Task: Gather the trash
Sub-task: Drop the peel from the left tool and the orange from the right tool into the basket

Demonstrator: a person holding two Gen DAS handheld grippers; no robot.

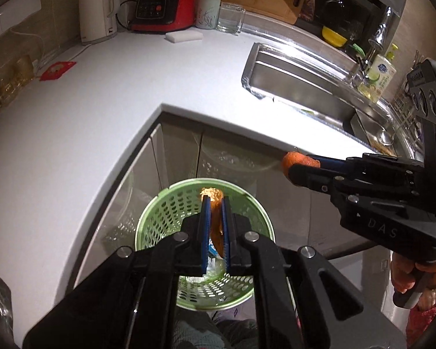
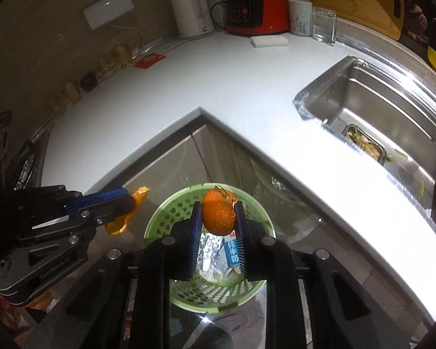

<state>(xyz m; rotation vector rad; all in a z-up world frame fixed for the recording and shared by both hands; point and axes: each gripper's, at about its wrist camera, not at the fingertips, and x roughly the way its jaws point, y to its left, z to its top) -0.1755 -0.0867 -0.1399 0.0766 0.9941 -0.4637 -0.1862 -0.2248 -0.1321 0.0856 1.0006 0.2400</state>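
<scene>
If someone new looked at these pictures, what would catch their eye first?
Bright orange peel: the left gripper pinches a curled strip of peel and the right gripper clamps a rounder peel piece. Both hang over the green perforated bin on the floor below the white counter.

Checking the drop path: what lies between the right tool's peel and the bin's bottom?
In the right wrist view, orange peel hangs over the green bin; only a blue-white wrapper lies inside below.
</scene>
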